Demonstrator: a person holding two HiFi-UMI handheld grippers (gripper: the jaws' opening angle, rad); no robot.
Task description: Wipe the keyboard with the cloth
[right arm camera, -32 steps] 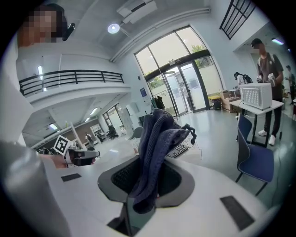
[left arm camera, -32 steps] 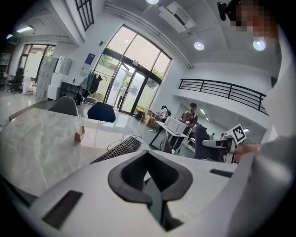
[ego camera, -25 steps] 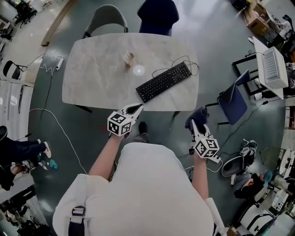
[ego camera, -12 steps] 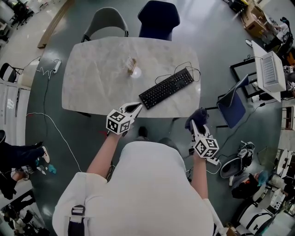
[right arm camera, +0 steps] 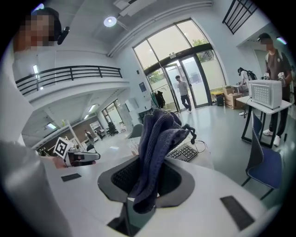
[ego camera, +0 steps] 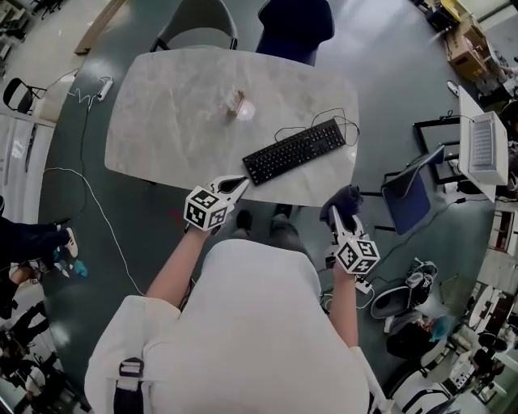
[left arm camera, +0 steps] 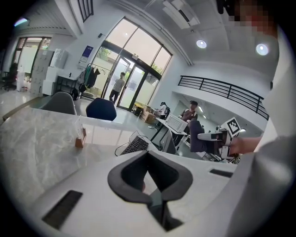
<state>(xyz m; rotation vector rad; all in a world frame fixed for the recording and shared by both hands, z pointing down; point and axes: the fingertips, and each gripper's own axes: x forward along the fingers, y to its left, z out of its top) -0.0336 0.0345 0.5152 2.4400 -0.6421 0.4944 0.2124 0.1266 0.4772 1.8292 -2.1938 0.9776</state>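
I am gripping the dark blue cloth [right arm camera: 157, 139] in my right gripper [ego camera: 338, 218]. The jaws are clamping the bunched fabric, which is sticking up past their tips. My left gripper [ego camera: 239, 185] is pinching together on nothing (its tips are by the table's near edge). The keyboard [ego camera: 295, 150] is lying slantwise on the pale table [ego camera: 162, 121], apart from both grippers.

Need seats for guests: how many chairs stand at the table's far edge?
2: a grey chair toward the left and a dark blue chair right of it, side by side. Nothing there looks hidden.
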